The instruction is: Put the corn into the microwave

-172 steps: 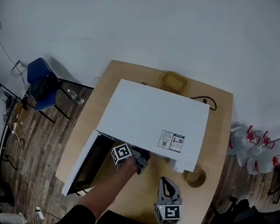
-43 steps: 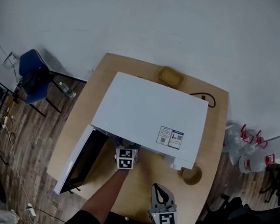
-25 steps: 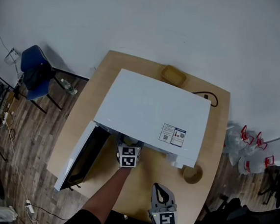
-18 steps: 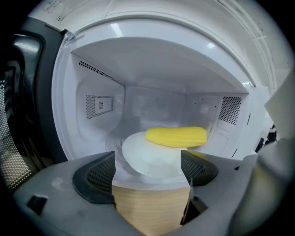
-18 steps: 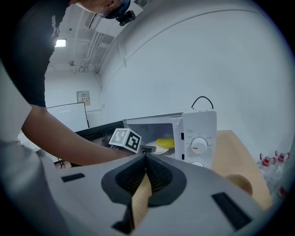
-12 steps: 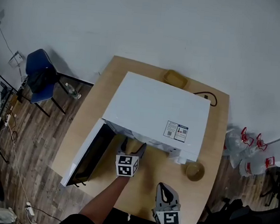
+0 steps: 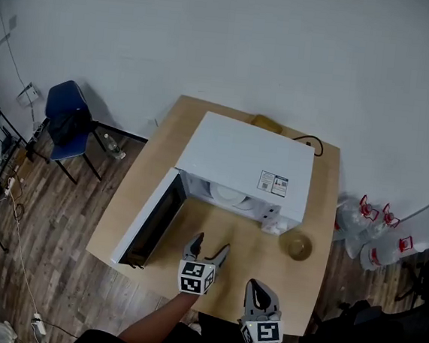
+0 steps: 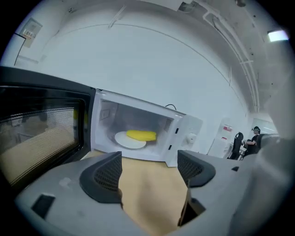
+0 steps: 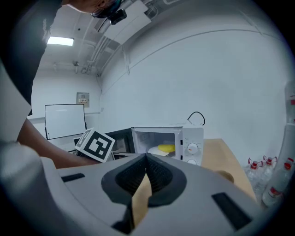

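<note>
A yellow corn cob (image 8: 141,135) lies on the white plate (image 8: 125,141) inside the open white microwave (image 7: 246,167). The corn (image 9: 166,148) also shows through the oven's opening in the right gripper view. My left gripper (image 7: 207,251) hovers over the table in front of the oven, open and empty, well back from the cavity. My right gripper (image 7: 258,290) sits near the table's front edge, its jaws pressed together on nothing. The microwave door (image 7: 150,217) stands swung out to the left.
A small round wooden bowl (image 7: 296,247) stands on the wooden table (image 7: 244,256) right of the microwave. A yellowish dish (image 7: 267,123) sits behind the oven. A blue chair (image 7: 65,120) stands at the left, and water bottles (image 7: 371,229) at the right.
My left gripper has pulled back out of the microwave and now stands open and empty; the corn stays on the plate inside. The right gripper has barely moved.
</note>
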Demonstrator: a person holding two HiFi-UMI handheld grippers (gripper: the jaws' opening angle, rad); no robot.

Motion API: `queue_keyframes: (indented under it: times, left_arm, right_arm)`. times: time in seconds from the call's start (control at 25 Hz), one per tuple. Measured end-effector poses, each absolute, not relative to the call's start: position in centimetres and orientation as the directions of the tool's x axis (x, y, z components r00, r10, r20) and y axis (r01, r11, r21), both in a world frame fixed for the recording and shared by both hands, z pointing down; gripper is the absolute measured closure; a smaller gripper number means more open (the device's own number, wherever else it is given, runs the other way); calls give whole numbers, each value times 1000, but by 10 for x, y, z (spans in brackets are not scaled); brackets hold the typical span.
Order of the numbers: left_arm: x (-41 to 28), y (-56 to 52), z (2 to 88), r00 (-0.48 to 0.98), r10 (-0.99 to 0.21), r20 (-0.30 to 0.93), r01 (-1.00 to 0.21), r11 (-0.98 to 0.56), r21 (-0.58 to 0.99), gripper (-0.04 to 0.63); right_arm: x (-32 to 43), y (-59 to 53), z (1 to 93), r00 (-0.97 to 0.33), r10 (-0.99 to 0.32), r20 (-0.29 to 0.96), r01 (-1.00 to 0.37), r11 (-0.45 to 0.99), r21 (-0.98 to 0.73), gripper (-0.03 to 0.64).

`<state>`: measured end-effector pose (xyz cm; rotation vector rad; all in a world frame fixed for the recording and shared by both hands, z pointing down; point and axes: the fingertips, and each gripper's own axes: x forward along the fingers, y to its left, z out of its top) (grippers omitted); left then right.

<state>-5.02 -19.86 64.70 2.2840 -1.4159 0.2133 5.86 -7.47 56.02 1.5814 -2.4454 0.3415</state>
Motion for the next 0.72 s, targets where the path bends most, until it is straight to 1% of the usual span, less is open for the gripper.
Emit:
queue_keyframes:
  times: [0.04, 0.12, 0.16, 0.24, 0.32, 0.44, 0.56, 0.72]
  left_arm:
    - [-51, -182, 642, 473, -809, 349, -875, -387, 290, 233]
    - [-53, -145, 631, 491, -804, 337, -865, -404, 298, 485]
    - [-54, -126, 626, 499, -801, 330, -860, -410, 304, 500]
    - [-58, -88, 613, 512, -799, 316, -850, -417, 323, 501]
    - [-64, -51, 601, 521, -798, 302, -841, -420, 340, 535]
    - [-74, 5, 586, 537, -789, 299, -830, -430, 355, 566]
    - [-75, 59, 571, 568, -766, 301, -809, -453, 375, 572]
    - [-73, 113, 539, 592, -768, 243, -789, -491, 369, 581]
  right_arm:
    - [55, -65, 557, -403, -867, 293, -914, 399, -75, 558]
    - [49, -42, 549, -405, -870, 281, -913, 403, -68, 558]
    - [45, -31, 545, -408, -870, 275, -911, 407, -64, 558]
    - [39, -6, 538, -413, -872, 264, -909, 414, -55, 558]
    - [34, 19, 532, -413, -874, 258, -909, 414, -51, 558]
    - [30, 59, 526, -399, -879, 259, -915, 400, -51, 558]
    - [32, 98, 517, -379, -885, 272, -924, 378, -58, 558]
    - [35, 138, 504, -366, -887, 280, -930, 361, -70, 558]
